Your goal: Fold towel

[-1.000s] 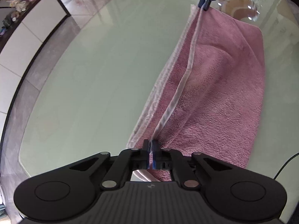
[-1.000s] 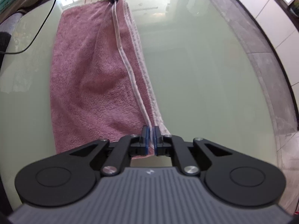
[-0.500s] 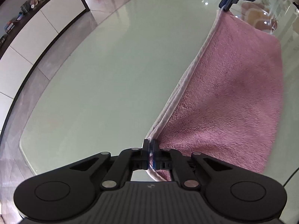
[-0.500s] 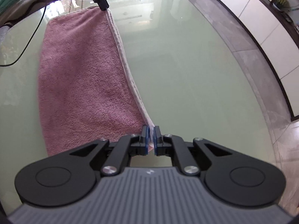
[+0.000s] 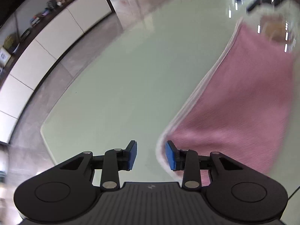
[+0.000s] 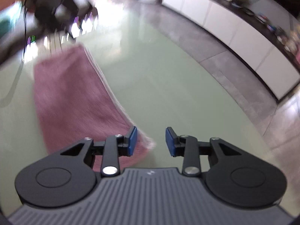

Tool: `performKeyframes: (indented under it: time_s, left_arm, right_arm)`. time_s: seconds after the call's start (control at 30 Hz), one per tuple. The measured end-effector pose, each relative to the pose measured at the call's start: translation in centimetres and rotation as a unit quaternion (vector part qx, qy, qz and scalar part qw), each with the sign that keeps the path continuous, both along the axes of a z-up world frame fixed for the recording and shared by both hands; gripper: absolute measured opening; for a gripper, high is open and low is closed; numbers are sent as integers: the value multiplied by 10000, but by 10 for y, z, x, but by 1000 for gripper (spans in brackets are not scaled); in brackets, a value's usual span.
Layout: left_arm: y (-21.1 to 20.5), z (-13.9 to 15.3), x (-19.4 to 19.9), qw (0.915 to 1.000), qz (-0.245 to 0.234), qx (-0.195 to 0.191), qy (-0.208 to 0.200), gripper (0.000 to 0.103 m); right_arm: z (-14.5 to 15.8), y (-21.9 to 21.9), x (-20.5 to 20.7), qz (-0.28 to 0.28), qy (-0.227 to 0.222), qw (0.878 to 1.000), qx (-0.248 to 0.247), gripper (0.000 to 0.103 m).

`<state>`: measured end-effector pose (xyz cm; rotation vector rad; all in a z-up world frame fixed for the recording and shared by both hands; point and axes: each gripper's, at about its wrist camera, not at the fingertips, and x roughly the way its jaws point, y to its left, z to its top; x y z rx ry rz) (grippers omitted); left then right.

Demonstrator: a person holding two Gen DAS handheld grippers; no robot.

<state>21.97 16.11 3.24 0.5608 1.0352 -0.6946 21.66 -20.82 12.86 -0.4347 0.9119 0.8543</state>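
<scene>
towel point(image 5: 234, 101): pink terry cloth, rough | table point(image 5: 116, 86): glossy glass, smooth

One pink towel point(image 5: 240, 97) — one glass table point(image 5: 120, 86), two grippers — left point(image 5: 151, 154), right point(image 6: 151, 140)

Both of your views are bright with daylight but smeared by motion. Only each claw's own black body, at the bottom of its picture, stays sharp. Ahead of your left gripper point(image 5: 151, 155) the pink towel point(image 5: 241, 101) streaks along its pale edge, and white glare breaks up the glossy table point(image 5: 120, 86) far ahead to the right. Ahead of your right gripper point(image 6: 151, 142), glare blooms far ahead to the left. The cabinets point(image 6: 243, 35) bow along the fisheye rim.
</scene>
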Motion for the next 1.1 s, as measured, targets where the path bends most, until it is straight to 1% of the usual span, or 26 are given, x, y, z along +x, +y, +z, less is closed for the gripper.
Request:
performKeyframes:
  time_s: [0.03,0.07,0.1,0.13,0.17,0.2,0.23,0.27,0.3,0.33,0.37,0.4,0.43,0.47,0.5,0.57,0.6,0.67,0.7,0.77,0.87,0.9,1.0,1.07,1.1]
  left_arm:
    - [-7,2,-18,9994,-218,-265,30,38]
    - [-15,1,-30,9984,-414,-374,13,40]
    - [-21,0,-41,9971,-602,-458,-10,44]
    - [-32,-6,-51,9957,-760,-523,-79,48]
    - [-40,-14,-56,9956,-777,-505,-138,56]
    - [-43,-23,-57,9966,-695,-417,-122,64]
    - [-46,-32,-59,9976,-601,-320,-94,64]
    - [-47,-42,-59,9984,-538,-147,17,64]
    - [-46,-45,-61,9986,-516,-102,34,66]
    - [-41,-45,-61,9990,-413,-151,71,67]
    - [-35,-44,-62,9993,-295,-211,114,70]
    - [-30,-44,-62,9994,-178,-270,156,71]
    - [-22,-41,-61,9993,37,-245,270,71]
    - [-19,-38,-60,9994,135,-204,249,69]
    - [-17,-36,-60,9994,214,-163,208,62]
    - [-17,-16,-65,9969,380,-681,71,61]
    - [-22,-11,-68,9956,396,-845,48,63]
    - [-50,-5,-78,9944,298,-1008,-102,66]
    - [-60,-5,-82,9948,222,-985,-144,66]
    - [-94,-17,-90,9962,-27,-846,-206,66]
    - [-116,-37,-91,9980,127,-596,-196,66]
    - [-118,-38,-91,9979,169,-605,-188,67]
    - [-108,-36,-90,9958,392,-817,-103,69]
    - [-99,-35,-91,9951,438,-881,-53,69]
    - [-92,-35,-93,9951,427,-888,-51,69]
  right_arm:
    - [-1,1,-14,172,19,9998,138,33]
    - [-6,6,-33,361,80,9988,311,33]
    - [-11,9,-43,435,134,9982,393,34]
    - [-22,15,-54,366,179,9984,404,34]
    - [-30,18,-61,307,210,9987,356,33]
    - [-36,20,-64,270,236,9989,289,33]
    - [-46,22,-71,252,299,9991,169,33]
    - [-53,23,-76,259,334,9991,23,33]
    - [-59,22,-81,288,312,9989,-187,33]
    - [-65,20,-86,323,274,9982,-424,33]
    - [-67,17,-90,315,223,9979,-521,33]
    - [-67,12,-93,289,165,9979,-561,33]
    - [-62,9,-94,189,108,9982,-556,33]
    - [-55,7,-95,58,51,9985,-534,33]
    - [-50,5,-94,14,10,9987,-500,34]
    - [-37,9,-96,-95,-107,9998,-119,34]
    - [-34,17,-98,-107,-202,9997,65,35]
    - [-37,34,-102,-93,-325,9993,185,35]
    - [-41,43,-104,-85,-360,9991,225,36]
    - [-56,66,-106,-101,-374,9986,365,36]
    - [-72,80,-106,-95,-291,9986,439,36]
    - [-74,78,-107,-96,-288,9987,413,36]
    - [-77,64,-108,-144,-268,9990,321,40]
    - [-78,54,-108,-141,-300,9991,258,41]
    - [-79,51,-108,-130,-320,9992,214,43]
